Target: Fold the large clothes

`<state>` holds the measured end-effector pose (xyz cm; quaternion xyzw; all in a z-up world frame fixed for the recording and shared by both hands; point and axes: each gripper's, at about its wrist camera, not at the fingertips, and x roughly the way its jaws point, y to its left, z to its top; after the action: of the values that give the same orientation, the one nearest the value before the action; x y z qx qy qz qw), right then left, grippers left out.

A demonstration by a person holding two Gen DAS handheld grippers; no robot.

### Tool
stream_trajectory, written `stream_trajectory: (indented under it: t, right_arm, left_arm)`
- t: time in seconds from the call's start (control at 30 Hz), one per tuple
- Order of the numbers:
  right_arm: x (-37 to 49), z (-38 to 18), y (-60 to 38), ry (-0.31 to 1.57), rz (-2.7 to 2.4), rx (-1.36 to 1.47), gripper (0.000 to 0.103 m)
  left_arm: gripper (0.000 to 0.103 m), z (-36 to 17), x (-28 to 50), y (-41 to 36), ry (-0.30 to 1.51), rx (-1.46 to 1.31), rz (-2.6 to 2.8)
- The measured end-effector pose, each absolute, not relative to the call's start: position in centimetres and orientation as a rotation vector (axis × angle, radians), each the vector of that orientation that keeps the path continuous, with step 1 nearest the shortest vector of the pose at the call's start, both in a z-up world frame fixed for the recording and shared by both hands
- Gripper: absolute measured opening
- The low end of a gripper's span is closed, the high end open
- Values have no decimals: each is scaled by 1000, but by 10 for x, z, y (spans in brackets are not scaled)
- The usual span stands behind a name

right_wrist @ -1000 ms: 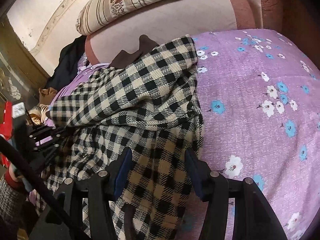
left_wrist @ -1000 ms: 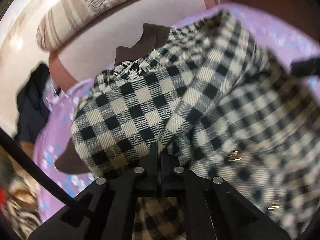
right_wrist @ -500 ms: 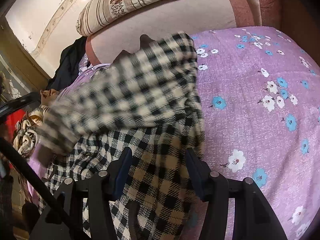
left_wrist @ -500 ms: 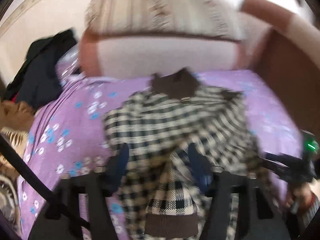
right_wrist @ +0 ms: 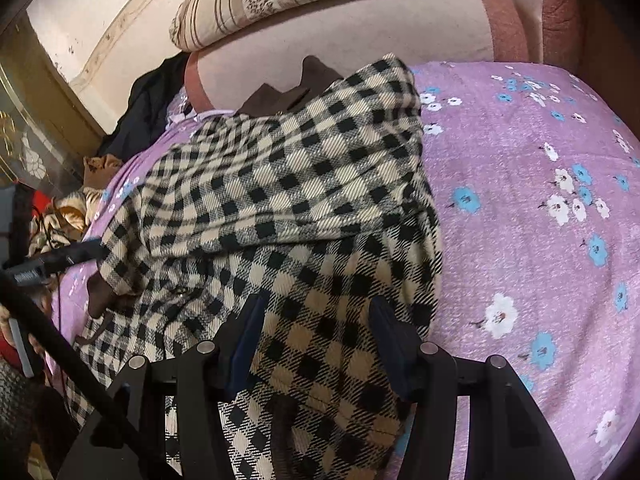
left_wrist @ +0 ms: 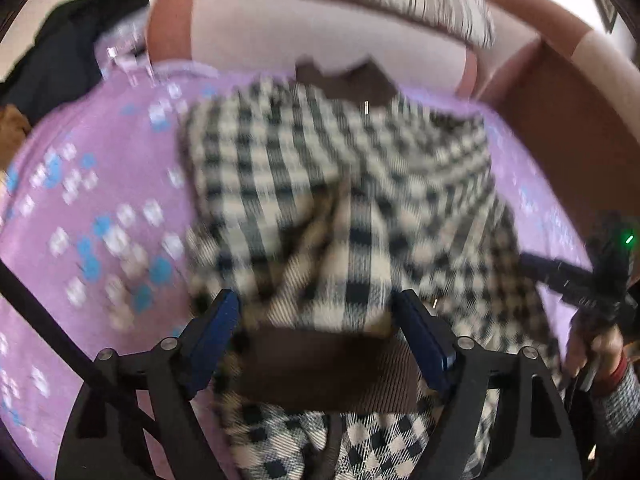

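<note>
Both left claw [left_wrist: 318, 332] jaws, shut before, are opening off the checked coat [left_wrist: 340, 200]

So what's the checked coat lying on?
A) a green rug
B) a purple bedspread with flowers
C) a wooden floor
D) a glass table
B: the black-and-cream checked coat is spread out on a purple bedspread printed with blue and white flowers.
</note>
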<state>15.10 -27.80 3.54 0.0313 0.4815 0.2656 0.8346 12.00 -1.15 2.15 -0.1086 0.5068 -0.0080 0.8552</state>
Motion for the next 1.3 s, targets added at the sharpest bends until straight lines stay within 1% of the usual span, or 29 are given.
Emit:
stream_trajectory:
  t: [0.03, 0.07, 0.1, 0.13, 0.3, 0.4, 0.43, 0.47, 0.57, 0.67, 0.73, 0.8, 0.83, 0.9, 1.0, 1.1, 1.13, 1.17, 1.2, 1.3]
  right_arm:
    - [150, 35, -277, 1019, 562, 61, 59]
    - [149, 35, -277, 1017, 561, 57, 59]
    - [149, 36, -278, 1013, 558, 55, 59]
    - [150, 36, -280, 1011, 549, 57, 59]
    - [154, 34, -293, 1011, 511, 104, 59]
    - [160, 31, -298, 1012, 494, 117, 59]
    - [161, 29, -299, 1015, 490, 118, 59]
    - [163, 27, -300, 1018, 485, 117, 59]
    - [166, 28, -303, 1001, 452, 110, 59]
    - [171, 54, -309, 926, 424, 106, 59]
    - [181, 74, -311, 887, 437, 127, 59]
    - [201, 87, -303, 866, 438, 82, 65]
    - [212, 89, -299, 868, 435, 57, 65]
    - [236, 87, -289, 880, 419, 22, 65]
    - [268, 67, -264, 973, 432, 10, 65]
    - [297, 44, -240, 1062, 407, -23, 65]
    - [304, 38, -235, 1088, 415, -19, 58]
    - [313, 35, -229, 1098, 426, -24, 30]
    - [323, 33, -223, 1109, 401, -55, 8]
    - [346, 33, -211, 1116, 310, -140, 7]
  left_arm:
    - [46, 16, 121, -15, 1095, -215, -18]
    - [6, 11, 123, -19, 1140, -181, -10]
    - [7, 10, 126, -20, 1165, -145, 13]
    - [7, 14, 127, -18, 1153, -132, 24]
    - [7, 61, 143, 10, 1017, -179, 70]
    - [8, 76, 168, 32, 991, -167, 121]
    - [9, 75, 176, 37, 999, -168, 125]
    - [12, 71, 186, 43, 1011, -161, 138]
    - [13, 48, 208, 52, 1042, -127, 209]
    - [13, 27, 211, 58, 1058, -154, 213]
    - [17, 22, 209, 62, 1042, -179, 203]
    - [25, 20, 206, 69, 1024, -217, 196]
    - [27, 20, 204, 72, 1018, -230, 192]
    - [35, 20, 202, 77, 1012, -248, 190]
    - [38, 18, 200, 81, 1010, -260, 190]
    - [39, 15, 201, 81, 1012, -259, 189]
    - [39, 14, 202, 80, 1017, -247, 186]
    - [39, 13, 203, 78, 1024, -221, 181]
    - [38, 13, 205, 75, 1027, -193, 180]
    - [34, 16, 208, 76, 1012, -166, 190]
